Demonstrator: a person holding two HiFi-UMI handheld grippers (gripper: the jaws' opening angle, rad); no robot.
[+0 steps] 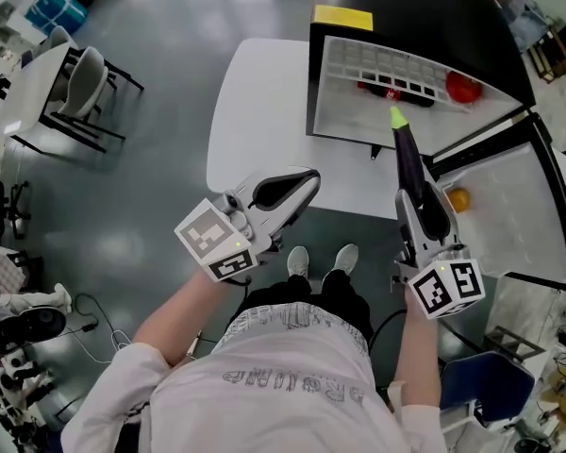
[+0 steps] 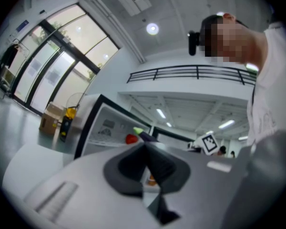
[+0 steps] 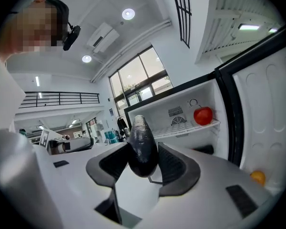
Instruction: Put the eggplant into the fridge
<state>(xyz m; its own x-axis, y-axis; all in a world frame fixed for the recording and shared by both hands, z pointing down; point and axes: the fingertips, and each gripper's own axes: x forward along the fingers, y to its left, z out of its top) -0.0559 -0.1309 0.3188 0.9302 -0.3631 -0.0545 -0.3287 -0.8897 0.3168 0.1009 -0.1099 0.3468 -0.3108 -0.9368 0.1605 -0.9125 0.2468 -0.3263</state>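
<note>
A dark purple eggplant (image 1: 407, 154) with a green stem tip points at the open fridge (image 1: 396, 74). My right gripper (image 1: 417, 194) is shut on its thick end. In the right gripper view the eggplant (image 3: 142, 147) fills the gap between the black pads (image 3: 177, 168), with the white fridge shelf (image 3: 181, 129) beyond it. My left gripper (image 1: 297, 185) hovers at the table's front edge, its pads touching and holding nothing. In the left gripper view (image 2: 145, 149) the eggplant's tip (image 2: 145, 136) shows ahead, in front of the fridge.
A red tomato (image 1: 462, 88) and a dark item (image 1: 391, 91) lie on the fridge shelf. The door (image 1: 509, 206) swings out to the right and carries an orange fruit (image 1: 459, 198). The fridge stands beside a white table (image 1: 264, 111). Chairs (image 1: 85, 83) stand far left.
</note>
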